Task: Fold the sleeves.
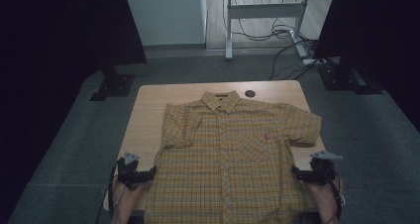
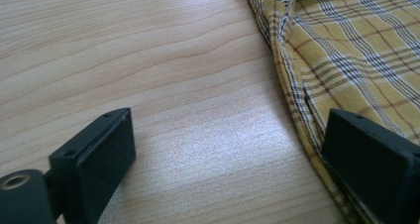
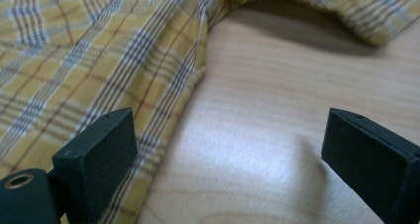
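Observation:
A yellow plaid short-sleeved shirt (image 1: 228, 154) lies flat and face up on the wooden table (image 1: 148, 110), collar at the far side. My left gripper (image 1: 153, 170) rests at the shirt's left side edge near the hem. In the left gripper view this gripper (image 2: 228, 154) is open, with bare table (image 2: 148, 60) between its jaws and one jaw over the shirt's seam (image 2: 356, 50). My right gripper (image 1: 294, 172) sits at the shirt's right side edge. In the right gripper view it (image 3: 228, 154) is open too, one jaw over the fabric (image 3: 89, 55) and wood (image 3: 277, 110) between the jaws.
A round black cable hole (image 1: 250, 93) sits near the table's far edge, beside the collar. Black stands rest on the grey floor at back left (image 1: 114, 83) and back right (image 1: 346, 78). A desk frame with loose cables (image 1: 277, 33) stands farther back.

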`<action>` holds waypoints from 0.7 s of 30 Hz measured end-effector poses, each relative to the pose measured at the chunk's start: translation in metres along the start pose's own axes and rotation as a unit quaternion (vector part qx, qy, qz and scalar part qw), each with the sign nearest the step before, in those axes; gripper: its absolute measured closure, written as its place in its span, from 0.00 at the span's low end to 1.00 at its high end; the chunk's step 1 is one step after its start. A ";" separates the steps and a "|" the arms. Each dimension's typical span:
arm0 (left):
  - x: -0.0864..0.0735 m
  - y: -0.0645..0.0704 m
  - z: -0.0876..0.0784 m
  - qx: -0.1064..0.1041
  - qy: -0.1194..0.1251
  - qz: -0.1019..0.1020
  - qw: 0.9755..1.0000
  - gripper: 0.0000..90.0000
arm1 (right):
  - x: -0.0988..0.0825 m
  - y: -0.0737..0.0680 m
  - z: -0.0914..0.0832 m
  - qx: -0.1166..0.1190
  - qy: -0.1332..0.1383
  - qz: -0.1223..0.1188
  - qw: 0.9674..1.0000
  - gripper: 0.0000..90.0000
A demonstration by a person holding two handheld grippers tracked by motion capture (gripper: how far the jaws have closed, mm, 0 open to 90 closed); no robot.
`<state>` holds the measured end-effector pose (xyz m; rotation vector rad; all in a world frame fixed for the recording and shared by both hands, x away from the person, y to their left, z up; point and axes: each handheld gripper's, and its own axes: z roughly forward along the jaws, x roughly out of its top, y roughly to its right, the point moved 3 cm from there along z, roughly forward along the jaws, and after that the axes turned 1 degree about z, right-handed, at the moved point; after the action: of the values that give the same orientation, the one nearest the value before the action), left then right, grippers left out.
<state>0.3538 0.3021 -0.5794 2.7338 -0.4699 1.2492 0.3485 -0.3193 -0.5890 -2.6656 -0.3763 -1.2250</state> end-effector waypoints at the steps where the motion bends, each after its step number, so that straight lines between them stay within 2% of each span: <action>1: 0.000 0.000 0.000 0.000 -0.001 0.000 1.000 0.07 | 0.002 0.001 0.000 0.000 0.004 0.002 1.000 0.07; 10: 0.000 -0.001 0.001 0.005 -0.005 -0.004 1.000 0.03 | 0.025 0.011 0.004 -0.004 0.020 0.012 1.000 0.07; 21: 0.000 -0.001 0.001 0.005 -0.005 -0.004 1.000 0.03 | 0.060 0.017 0.017 -0.008 0.042 0.010 0.999 0.07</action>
<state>0.3549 0.3026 -0.5798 2.7478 -0.4548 1.2395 0.4032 -0.3224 -0.5550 -2.6136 -0.3279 -1.3347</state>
